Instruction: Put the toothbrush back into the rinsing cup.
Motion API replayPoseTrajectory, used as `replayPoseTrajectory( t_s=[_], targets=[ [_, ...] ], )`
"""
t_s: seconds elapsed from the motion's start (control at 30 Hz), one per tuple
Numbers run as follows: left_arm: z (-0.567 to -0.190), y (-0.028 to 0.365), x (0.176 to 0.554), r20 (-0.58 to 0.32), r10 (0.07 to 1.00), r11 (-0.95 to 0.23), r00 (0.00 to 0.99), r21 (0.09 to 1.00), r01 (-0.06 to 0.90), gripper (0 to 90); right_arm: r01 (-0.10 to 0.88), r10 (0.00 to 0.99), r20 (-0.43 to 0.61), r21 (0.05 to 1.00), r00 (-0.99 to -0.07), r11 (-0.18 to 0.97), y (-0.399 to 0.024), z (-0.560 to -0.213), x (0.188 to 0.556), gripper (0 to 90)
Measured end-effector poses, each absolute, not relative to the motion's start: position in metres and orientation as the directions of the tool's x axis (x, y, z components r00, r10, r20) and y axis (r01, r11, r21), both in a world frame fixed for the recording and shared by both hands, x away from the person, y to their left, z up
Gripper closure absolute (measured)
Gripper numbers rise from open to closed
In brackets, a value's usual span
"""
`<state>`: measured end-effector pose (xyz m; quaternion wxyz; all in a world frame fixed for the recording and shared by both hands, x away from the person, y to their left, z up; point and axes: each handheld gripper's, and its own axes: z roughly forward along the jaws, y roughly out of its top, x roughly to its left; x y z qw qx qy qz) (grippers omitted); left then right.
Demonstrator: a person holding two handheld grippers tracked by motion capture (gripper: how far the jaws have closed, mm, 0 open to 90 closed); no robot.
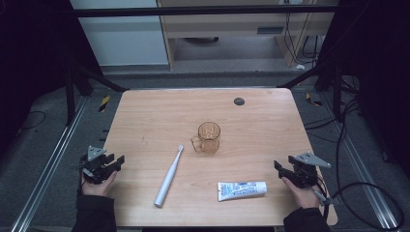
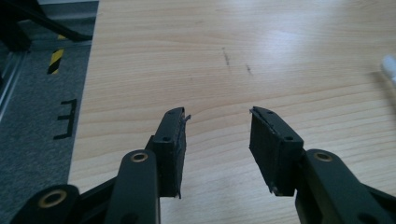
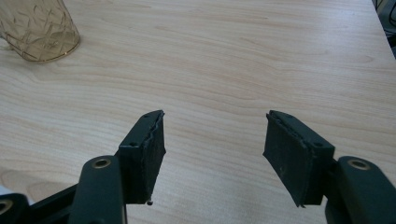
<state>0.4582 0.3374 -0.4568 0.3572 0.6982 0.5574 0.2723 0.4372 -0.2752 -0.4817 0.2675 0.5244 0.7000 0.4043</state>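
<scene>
Right, both grippers, left [image 1: 117, 161] and right [image 1: 277, 166], hover spread and empty at the table's [image 1: 145, 111] edges; nothing grasped yet. Next looks like reaching for toothbrush [image 1: 169, 176] or toothpaste tube [image 1: 241, 189], the amber mug [image 1: 209, 137] waiting between.

An amber cup [image 1: 209, 137], toothbrush [image 1: 169, 176] and toothpaste tube [image 1: 241, 190] lie between two empty grippers.

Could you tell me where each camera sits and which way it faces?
High view: above the person's side, looking forward and down on the table; both hands, left gripper and right gripper show.
Left gripper view: rides that gripper, facing bare wood; open jaws.
Right gripper view: rides that gripper, open jaws.
Shared: the amber mug, in the high and right gripper views.
</scene>
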Motion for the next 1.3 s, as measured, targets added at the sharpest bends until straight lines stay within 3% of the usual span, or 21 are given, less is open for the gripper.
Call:
replayPoseTrajectory(
  t_s=[0.27,0.4,0.93,1.3],
  targets=[
    [-0.455,0.316,0.452,-0.028,0.954,-0.159,0.299,0.797,0.583,56.1,0.519,0.952,0.051,0.847,-0.303,0.120,-0.276,-0.481,0.428,41.6],
    [-0.455,0.302,0.449,-0.046,0.926,-0.201,0.374,0.778,0.595,66.7,0.505,0.951,0.036,0.853,-0.308,0.131,-0.273,-0.477,0.425,46.1],
    [-0.458,0.274,0.433,-0.069,0.878,-0.288,0.474,0.716,0.636,88.6,0.474,0.928,0.014,0.862,-0.371,0.177,-0.262,-0.468,0.424,52.0],
    [-0.464,0.257,0.428,-0.098,0.854,-0.318,0.510,0.679,0.662,89.9,0.481,0.923,-0.001,0.853,-0.385,0.201,-0.252,-0.471,0.419,52.0]
  ],
)
